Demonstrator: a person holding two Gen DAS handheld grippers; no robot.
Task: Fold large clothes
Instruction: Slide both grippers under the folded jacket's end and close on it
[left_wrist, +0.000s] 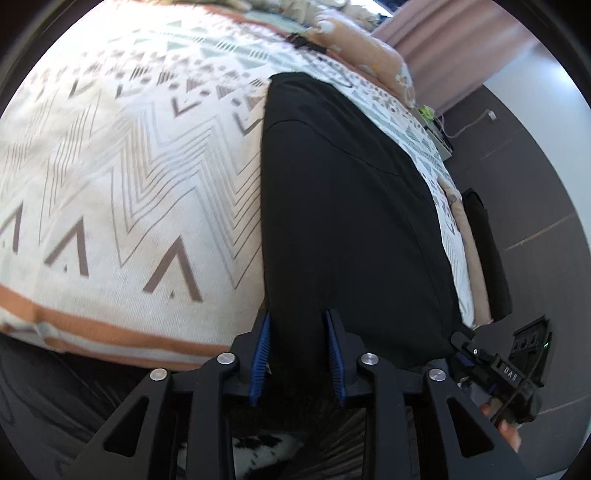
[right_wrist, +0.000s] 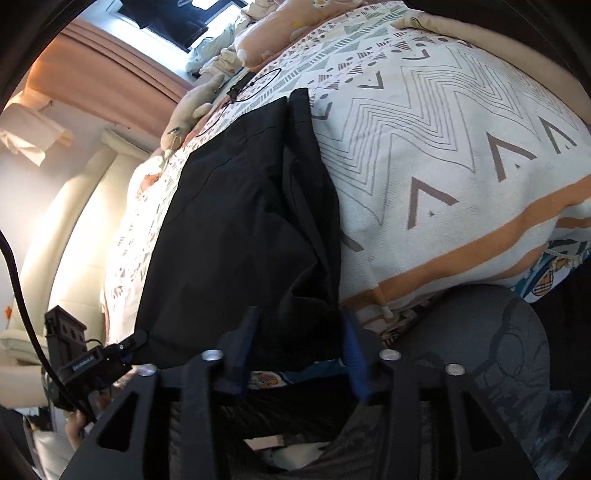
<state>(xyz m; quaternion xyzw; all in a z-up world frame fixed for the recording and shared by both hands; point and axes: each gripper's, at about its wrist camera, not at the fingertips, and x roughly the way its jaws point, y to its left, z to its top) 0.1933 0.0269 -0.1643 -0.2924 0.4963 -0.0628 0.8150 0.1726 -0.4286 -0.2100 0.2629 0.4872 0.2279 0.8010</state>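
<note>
Both hand-held grippers (left_wrist: 298, 325) (right_wrist: 301, 325), fingers spread, straddle the black garment's (left_wrist: 343, 206) near edge.

We see a bed under a patterned bedspread (left_wrist: 140, 177) of zigzags and triangles with orange stripes. Peach pillows (right_wrist: 280, 33) lie at its far end. Pink curtains (left_wrist: 450, 40) hang by a bright window (right_wrist: 162, 22), above a dark floor (left_wrist: 535, 177).
</note>
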